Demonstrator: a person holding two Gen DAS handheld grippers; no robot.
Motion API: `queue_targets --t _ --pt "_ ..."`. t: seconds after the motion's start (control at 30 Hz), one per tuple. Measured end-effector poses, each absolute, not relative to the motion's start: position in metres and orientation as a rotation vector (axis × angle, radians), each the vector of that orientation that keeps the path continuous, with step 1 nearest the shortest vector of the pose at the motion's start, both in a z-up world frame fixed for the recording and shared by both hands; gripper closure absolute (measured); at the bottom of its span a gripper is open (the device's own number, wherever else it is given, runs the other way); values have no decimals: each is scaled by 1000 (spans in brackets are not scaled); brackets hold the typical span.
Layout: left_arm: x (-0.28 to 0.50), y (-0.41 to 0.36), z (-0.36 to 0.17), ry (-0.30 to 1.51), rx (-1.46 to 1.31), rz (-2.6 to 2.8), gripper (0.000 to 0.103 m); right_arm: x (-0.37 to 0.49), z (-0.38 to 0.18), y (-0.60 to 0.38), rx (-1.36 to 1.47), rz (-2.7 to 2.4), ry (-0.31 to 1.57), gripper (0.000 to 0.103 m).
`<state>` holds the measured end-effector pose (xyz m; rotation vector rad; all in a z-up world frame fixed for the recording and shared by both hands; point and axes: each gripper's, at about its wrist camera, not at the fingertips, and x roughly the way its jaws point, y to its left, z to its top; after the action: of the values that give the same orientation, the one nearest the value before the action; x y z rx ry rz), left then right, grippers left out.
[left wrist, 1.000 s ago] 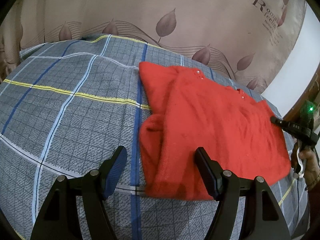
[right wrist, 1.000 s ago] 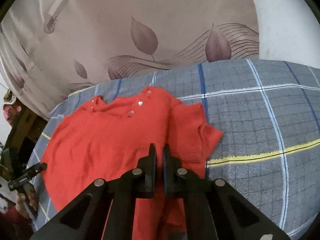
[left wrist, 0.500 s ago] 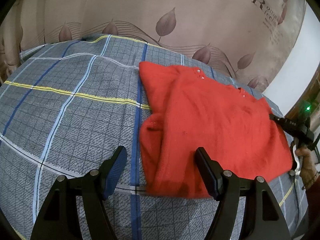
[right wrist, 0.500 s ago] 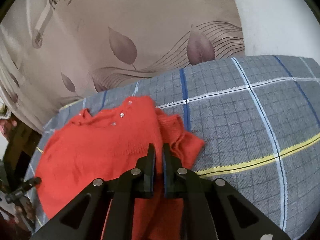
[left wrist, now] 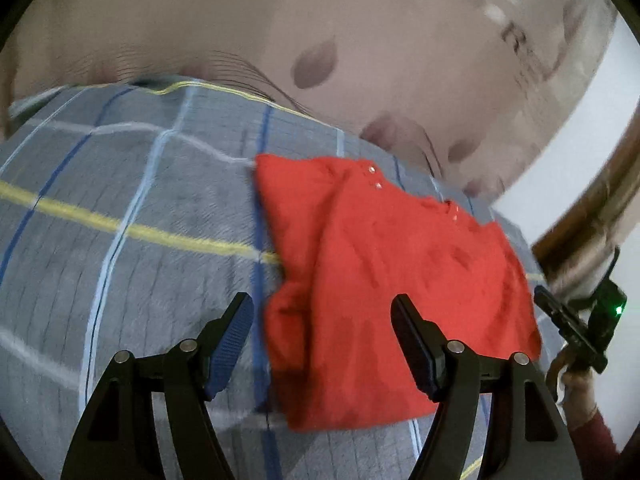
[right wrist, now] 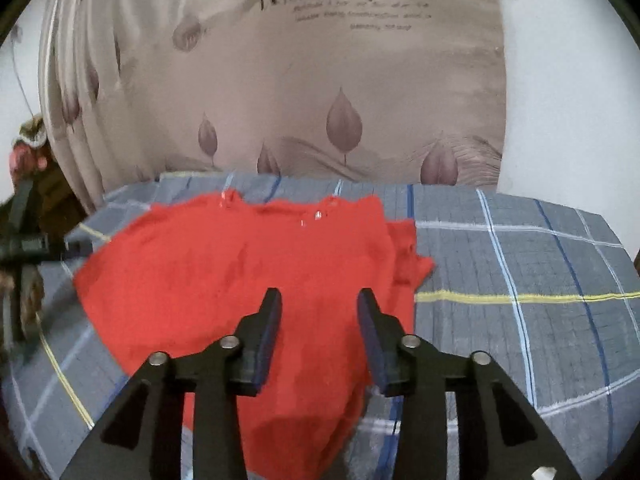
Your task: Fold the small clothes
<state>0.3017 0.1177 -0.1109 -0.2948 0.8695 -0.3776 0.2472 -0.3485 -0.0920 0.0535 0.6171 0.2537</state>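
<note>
A small red knit top (left wrist: 384, 280) lies flat on the grey checked bedspread (left wrist: 120, 240), with one side folded in and small shiny studs at the neckline. It also shows in the right wrist view (right wrist: 240, 272). My left gripper (left wrist: 322, 312) is open and empty, hovering over the top's near left edge. My right gripper (right wrist: 318, 300) is open and empty above the top's lower part. The right gripper also shows at the right edge of the left wrist view (left wrist: 576, 320).
A beige leaf-print curtain (right wrist: 300, 100) hangs behind the bed. A white wall (right wrist: 568, 100) is at the right. A wooden bed frame (left wrist: 592, 208) runs along the bed's far side. The bedspread (right wrist: 520, 280) extends wide to the right of the top.
My right gripper has opened and let go of the red top, then drawn back. The top now lies flat. The left wrist view has tilted a little, and the left gripper stays open.
</note>
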Motion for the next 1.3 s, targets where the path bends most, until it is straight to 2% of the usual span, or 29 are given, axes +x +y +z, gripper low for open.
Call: queue_targets --t 0.1,0.17,0.33,0.57,0.87,1.3 --pt "314 104 -110 877 -185 -367 31 250 -94 -355 93 243 631 64" --pt "317 92 -113 881 -94 -349 31 251 -97 -363 127 234 639 56" --pt "321 69 -121 887 48 -344 31 252 -99 -365 138 212 653 51" --pt "327 65 -125 882 66 -355 31 251 -99 -345 22 190 658 33" --pt "330 64 -126 878 84 -370 31 254 -101 -346 22 161 677 19" --pt "340 69 -131 888 66 -405 27 259 -103 -346 10 130 699 7"
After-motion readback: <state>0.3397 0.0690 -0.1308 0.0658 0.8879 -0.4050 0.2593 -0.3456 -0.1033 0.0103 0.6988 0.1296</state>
